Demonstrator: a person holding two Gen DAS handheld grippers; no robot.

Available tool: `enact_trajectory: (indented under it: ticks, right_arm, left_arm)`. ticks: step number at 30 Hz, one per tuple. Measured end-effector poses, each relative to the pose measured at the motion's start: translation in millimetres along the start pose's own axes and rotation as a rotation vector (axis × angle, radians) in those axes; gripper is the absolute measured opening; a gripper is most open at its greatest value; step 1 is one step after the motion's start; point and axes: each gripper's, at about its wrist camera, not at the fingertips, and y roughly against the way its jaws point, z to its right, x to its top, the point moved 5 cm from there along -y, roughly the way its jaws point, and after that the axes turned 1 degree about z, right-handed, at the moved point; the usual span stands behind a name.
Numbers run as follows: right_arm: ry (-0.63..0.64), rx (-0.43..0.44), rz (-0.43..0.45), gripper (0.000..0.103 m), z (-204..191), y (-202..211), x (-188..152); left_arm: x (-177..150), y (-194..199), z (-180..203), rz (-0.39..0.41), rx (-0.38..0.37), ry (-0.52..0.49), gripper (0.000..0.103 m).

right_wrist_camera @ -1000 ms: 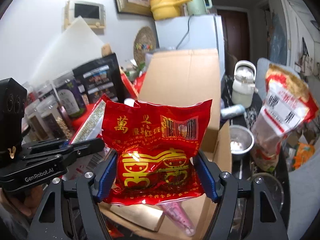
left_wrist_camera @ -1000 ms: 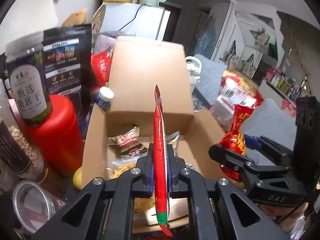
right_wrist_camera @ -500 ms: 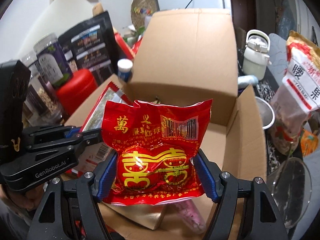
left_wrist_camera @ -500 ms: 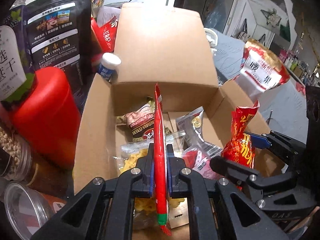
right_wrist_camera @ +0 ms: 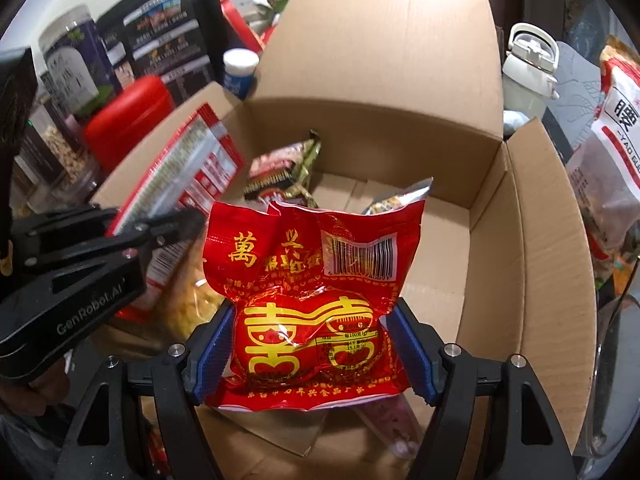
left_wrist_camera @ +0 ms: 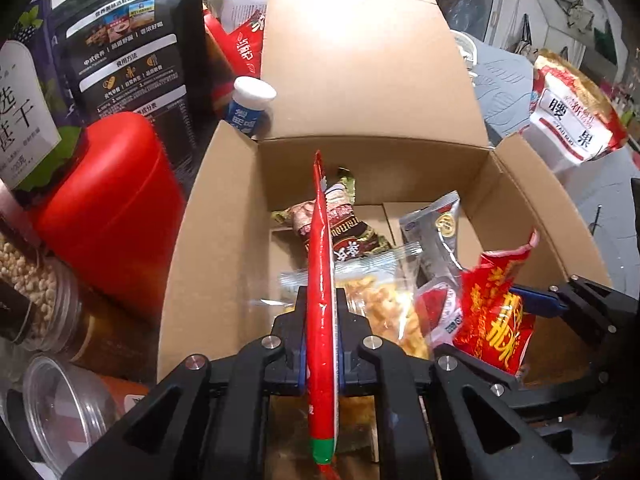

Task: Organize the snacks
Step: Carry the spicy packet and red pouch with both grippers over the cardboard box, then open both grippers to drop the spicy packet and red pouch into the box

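My left gripper [left_wrist_camera: 320,336] is shut on a flat red snack packet [left_wrist_camera: 320,280], seen edge-on, held over the open cardboard box [left_wrist_camera: 212,232]. The packet's printed face shows in the right wrist view [right_wrist_camera: 188,176]. My right gripper [right_wrist_camera: 310,344] is shut on a red pouch with gold characters [right_wrist_camera: 316,292], also over the box [right_wrist_camera: 532,240]. The pouch shows in the left wrist view [left_wrist_camera: 496,312]. Inside the box lie a brown wrapper [left_wrist_camera: 340,224], a clear bag of yellow snacks [left_wrist_camera: 380,300] and a silver packet [left_wrist_camera: 436,232].
Left of the box stand a red container [left_wrist_camera: 108,204], a black stand-up bag [left_wrist_camera: 132,48], jars [left_wrist_camera: 32,308] and a small white-capped bottle [left_wrist_camera: 248,108]. A bag of nuts [left_wrist_camera: 572,108] and a white kettle [right_wrist_camera: 528,68] are on the right.
Both grippers have moved forward and lower over the box with their packets still held; the box interior now fills both views.
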Motion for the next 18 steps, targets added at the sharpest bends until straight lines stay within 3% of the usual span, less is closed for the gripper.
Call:
enact_trajectory:
  ticks: [9, 18]
  right_arm:
    - [0.009, -0.017, -0.024, 0.076, -1.0, -0.4, -2.7]
    - [0.021, -0.048, 0.032, 0.078, -1.7, 19.9, 5.3]
  left_arm:
    - [0.7, -2.7, 2.9, -0.017, 0.075, -0.015, 0.010]
    - [-0.1, -0.2, 3.7, -0.032, 0.072, 0.023, 0.010]
